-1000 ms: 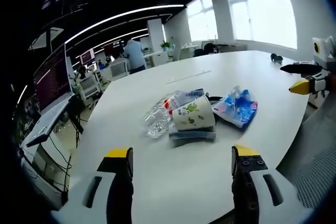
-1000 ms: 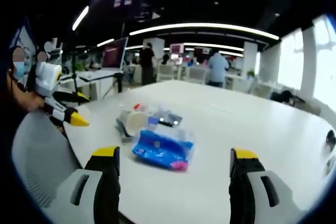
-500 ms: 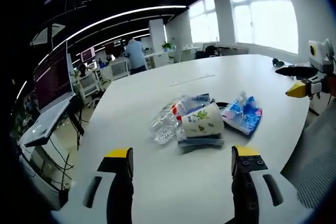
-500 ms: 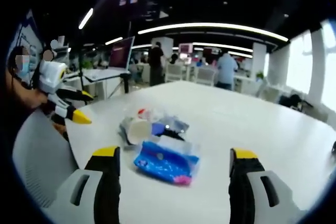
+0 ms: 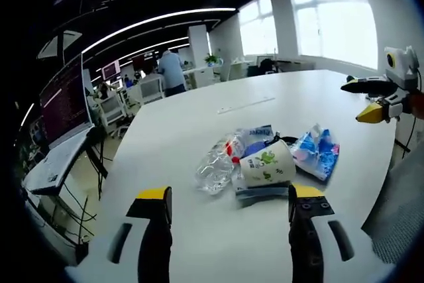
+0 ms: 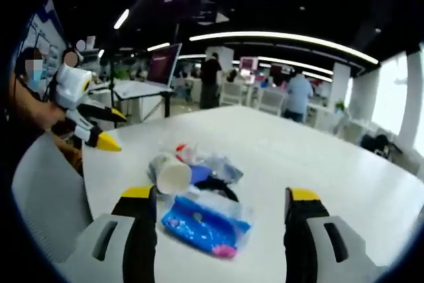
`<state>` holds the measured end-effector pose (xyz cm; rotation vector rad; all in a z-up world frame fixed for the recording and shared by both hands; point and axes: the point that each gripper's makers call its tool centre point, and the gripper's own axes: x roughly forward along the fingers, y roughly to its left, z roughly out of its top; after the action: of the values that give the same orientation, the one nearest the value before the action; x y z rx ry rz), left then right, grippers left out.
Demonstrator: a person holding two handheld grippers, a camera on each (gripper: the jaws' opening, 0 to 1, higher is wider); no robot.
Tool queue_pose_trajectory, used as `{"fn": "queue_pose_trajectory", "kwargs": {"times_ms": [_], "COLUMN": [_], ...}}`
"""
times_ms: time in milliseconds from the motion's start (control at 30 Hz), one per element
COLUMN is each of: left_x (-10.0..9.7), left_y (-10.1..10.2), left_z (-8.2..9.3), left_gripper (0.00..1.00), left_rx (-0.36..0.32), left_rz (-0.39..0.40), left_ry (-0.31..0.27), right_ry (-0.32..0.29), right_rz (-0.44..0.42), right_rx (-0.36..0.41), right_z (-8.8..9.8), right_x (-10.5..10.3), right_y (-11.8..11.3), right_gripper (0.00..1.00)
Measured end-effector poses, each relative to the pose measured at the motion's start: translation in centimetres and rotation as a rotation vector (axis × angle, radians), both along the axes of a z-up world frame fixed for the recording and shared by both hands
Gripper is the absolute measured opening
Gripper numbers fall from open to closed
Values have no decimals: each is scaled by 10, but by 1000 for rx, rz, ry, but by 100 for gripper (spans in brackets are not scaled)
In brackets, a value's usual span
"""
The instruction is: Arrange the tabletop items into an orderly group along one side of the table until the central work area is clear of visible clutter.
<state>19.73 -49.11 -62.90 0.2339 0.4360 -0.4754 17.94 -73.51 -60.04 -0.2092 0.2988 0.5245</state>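
Facing clutter pile [image 5: 265, 160], both grippers open

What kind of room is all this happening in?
Most likely an open-plan office. A big white table sits among desks with monitors, people stand at workstations further back, long strip lights run overhead, and large windows line one wall.

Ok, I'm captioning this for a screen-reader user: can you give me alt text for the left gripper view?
A small pile of clutter lies on a white table just beyond the open left claw: a crushed clear plastic bottle, a paper cup on its side and a blue packet. The right claw hangs at the right edge, an office behind.
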Motion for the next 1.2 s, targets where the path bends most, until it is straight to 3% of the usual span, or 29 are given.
{"fn": "queue_pose_trajectory", "kwargs": {"times_ms": [600, 1200], "left_x": [36, 67], "left_y": [-19, -42], "left_z": [3, -6], "left_gripper": [61, 54], "left_rx": [35, 83], "left_rz": [-35, -81], "left_ry": [7, 27], "right_ry": [-3, 30], "right_rz": [54, 127], "right_rx": [-3, -19], "right_z": [0, -17], "right_x": [41, 79], "right_y": [10, 25], "right_gripper": [71, 63]}}
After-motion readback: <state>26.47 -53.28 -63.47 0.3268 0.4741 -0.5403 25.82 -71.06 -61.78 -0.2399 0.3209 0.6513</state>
